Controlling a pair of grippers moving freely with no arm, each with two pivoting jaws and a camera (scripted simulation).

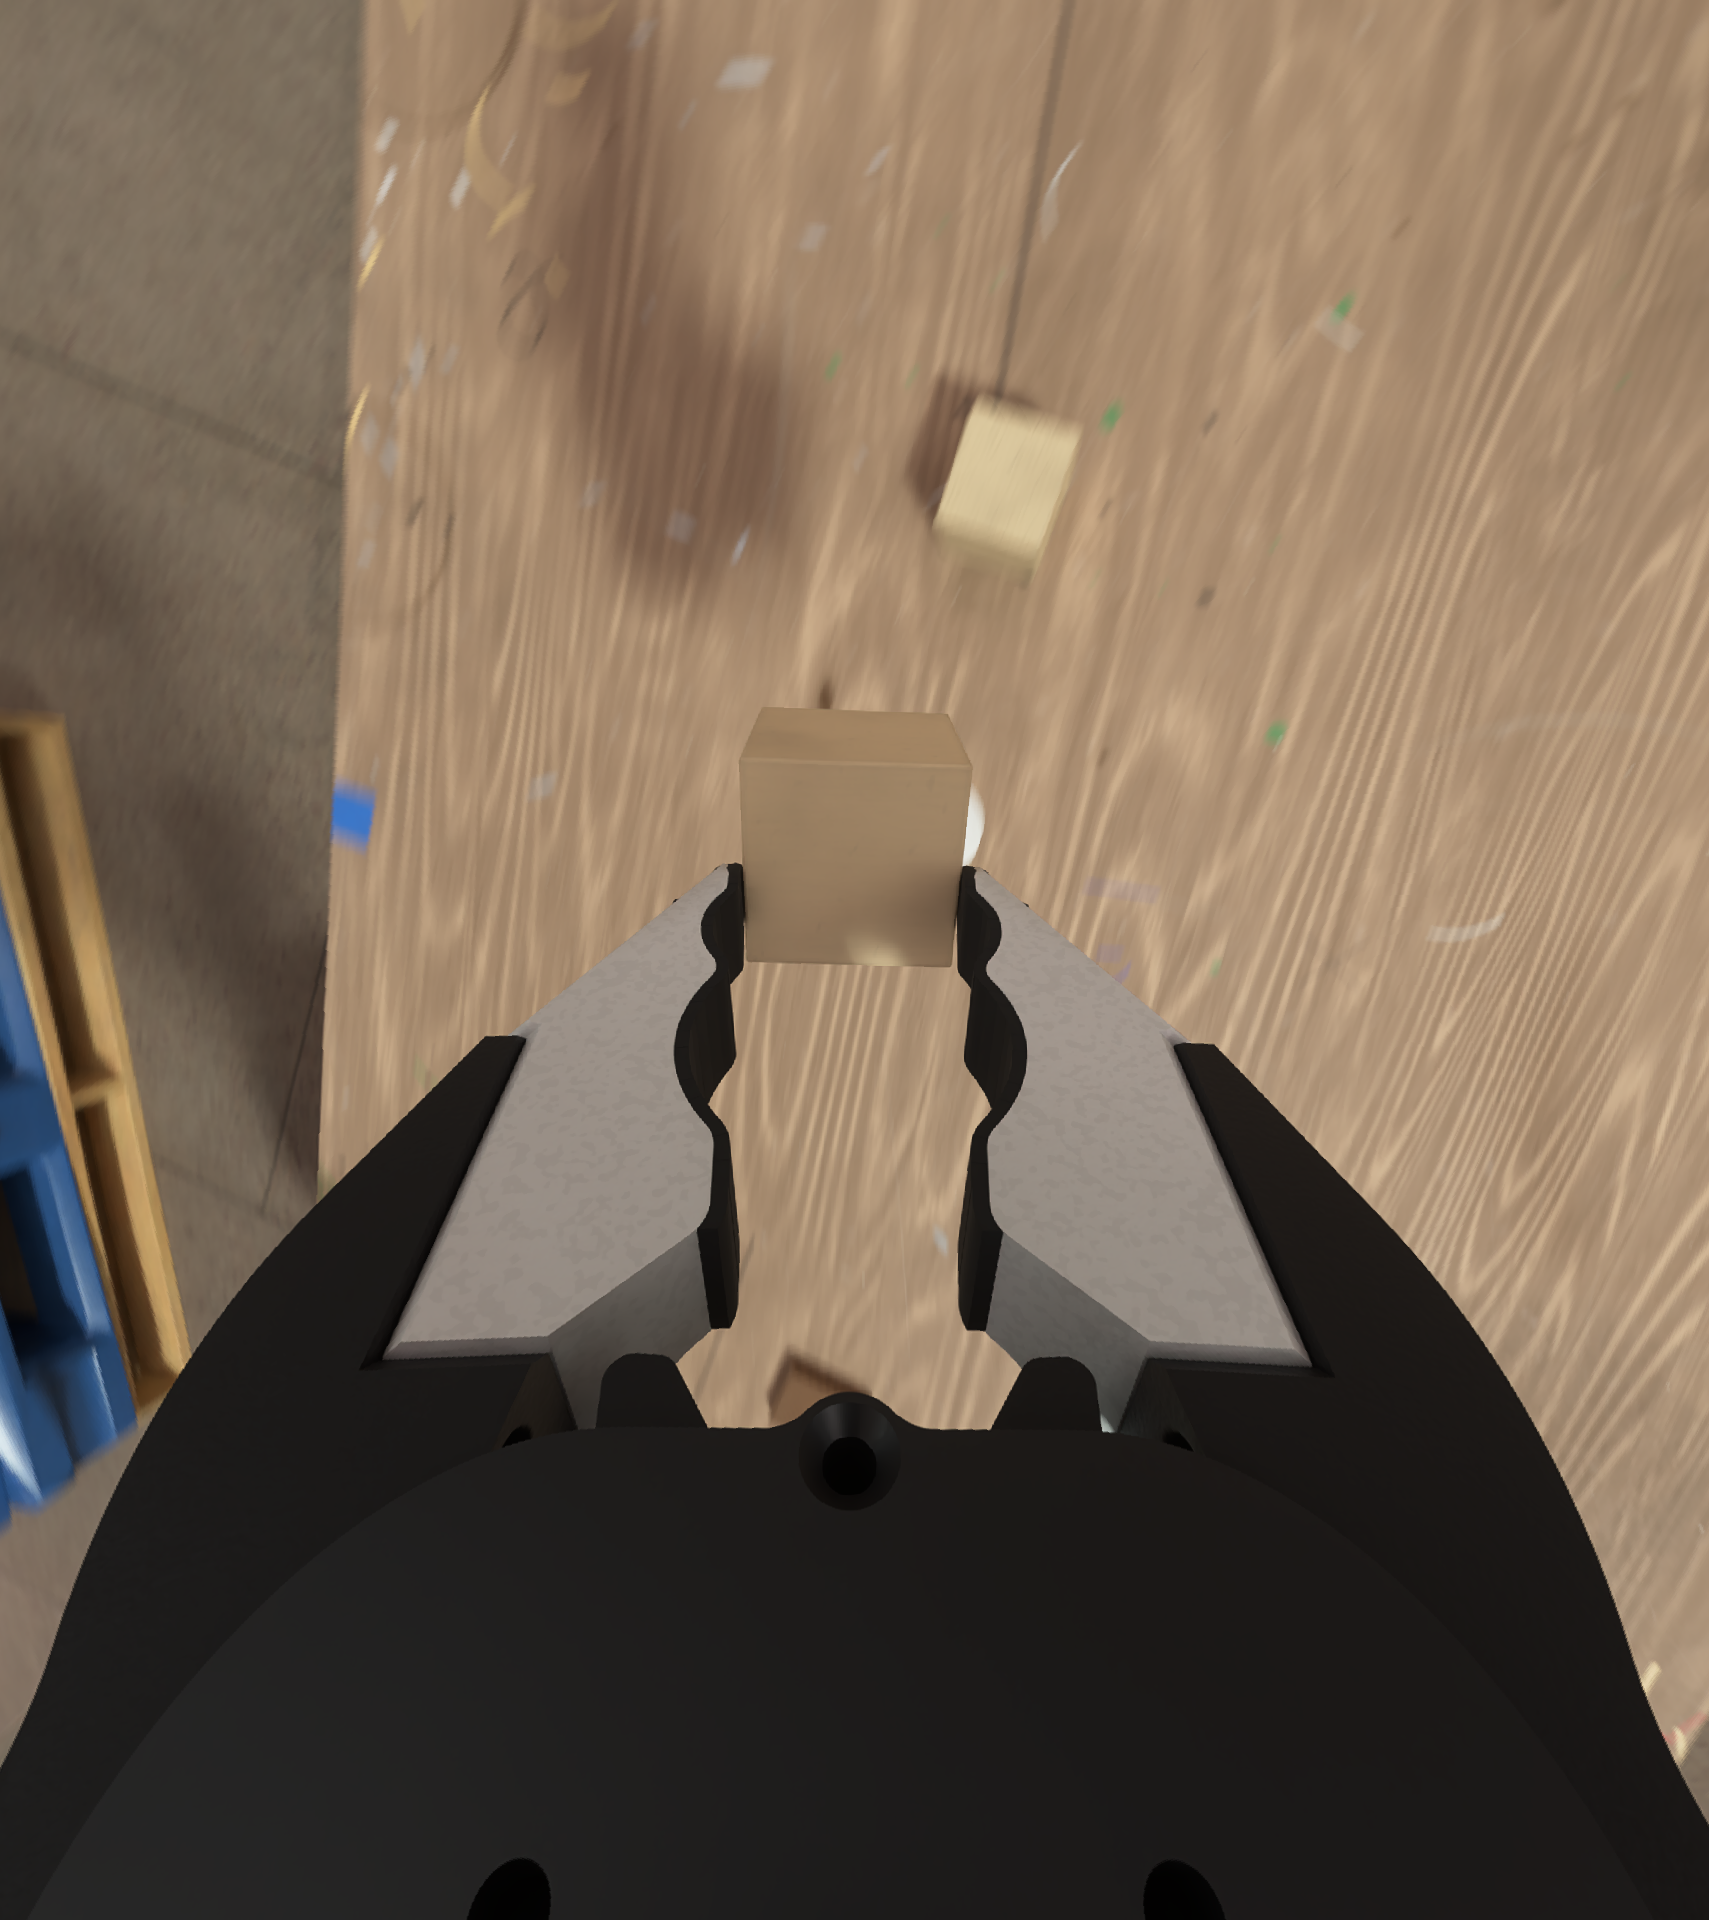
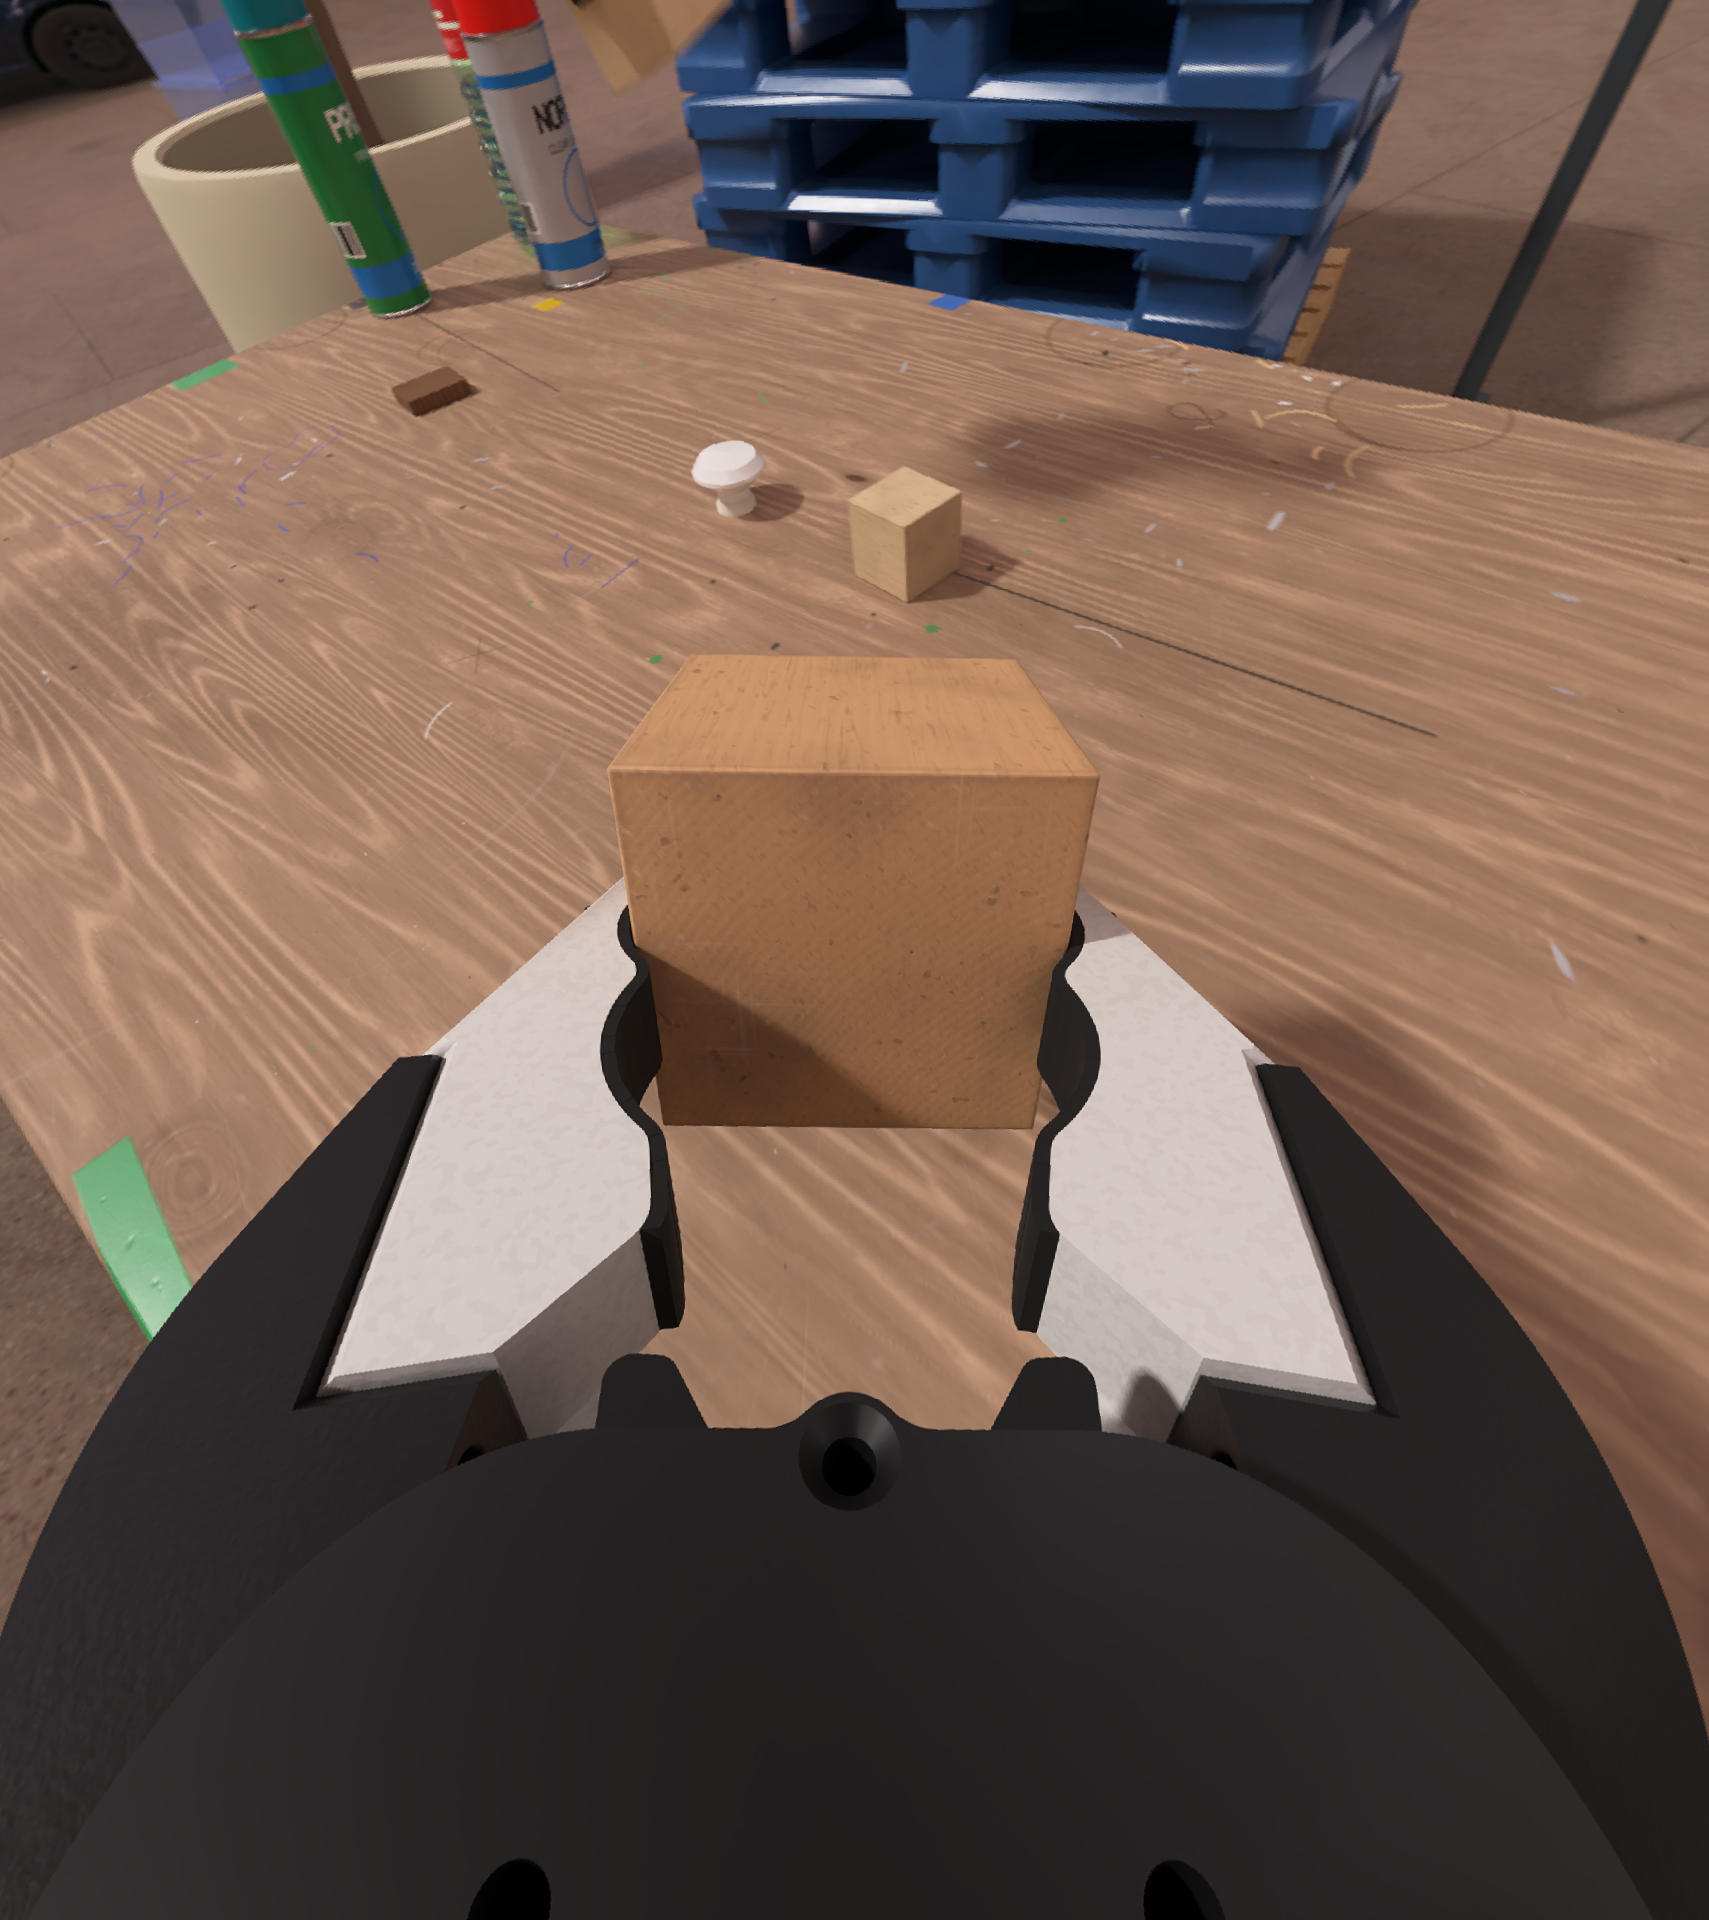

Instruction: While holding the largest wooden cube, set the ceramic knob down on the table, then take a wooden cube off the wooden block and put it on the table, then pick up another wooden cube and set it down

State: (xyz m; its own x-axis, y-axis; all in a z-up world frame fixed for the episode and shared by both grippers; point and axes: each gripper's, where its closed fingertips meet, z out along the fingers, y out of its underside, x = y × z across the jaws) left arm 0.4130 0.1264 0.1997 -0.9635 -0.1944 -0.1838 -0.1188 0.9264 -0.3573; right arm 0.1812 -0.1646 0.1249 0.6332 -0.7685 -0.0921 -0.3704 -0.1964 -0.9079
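Orange-brown wood fills the right gripper (image 2: 850, 935): the largest wooden cube (image 2: 855, 904) is pinched between its fingertips, above the scuffed wooden table (image 2: 310, 790). Beyond it, a pale small wooden cube (image 2: 905, 532) and the white ceramic knob (image 2: 728, 476) stand near each other on the table. The left gripper (image 1: 850, 894) pinches another pale wooden cube (image 1: 852, 836) at its tips.

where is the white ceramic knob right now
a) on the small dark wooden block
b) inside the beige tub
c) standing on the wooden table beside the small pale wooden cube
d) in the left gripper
c: the right wrist view shows the white ceramic knob standing free on the wooden table, left of the small pale wooden cube, clear of both grippers.
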